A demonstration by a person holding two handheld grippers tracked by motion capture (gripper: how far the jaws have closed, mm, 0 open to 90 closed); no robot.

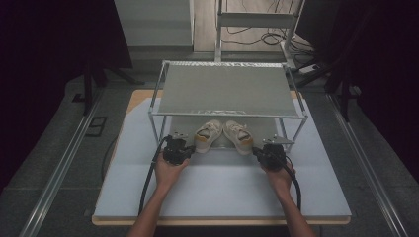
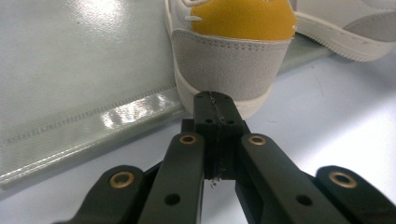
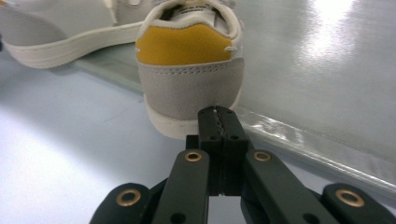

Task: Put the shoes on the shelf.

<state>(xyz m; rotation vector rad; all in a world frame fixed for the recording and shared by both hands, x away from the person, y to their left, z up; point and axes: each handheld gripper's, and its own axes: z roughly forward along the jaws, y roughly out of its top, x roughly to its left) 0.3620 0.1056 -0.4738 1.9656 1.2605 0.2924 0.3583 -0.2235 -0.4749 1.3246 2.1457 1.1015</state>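
This looks like a lab or test room, not a home. A table [image 1: 123,197] with a pale blue-white top stands between two long metal rails [image 1: 59,173] on a grey floor. Dark curtains [image 1: 44,44] hang at both sides of the table. Behind the table, loose black cables [image 1: 262,37] lie on the floor by a metal frame [image 1: 257,19].

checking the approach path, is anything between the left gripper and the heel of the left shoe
Nothing. In the left gripper view the shut left gripper points straight at the left shoe heel; whether the tips touch the sole cannot be told.
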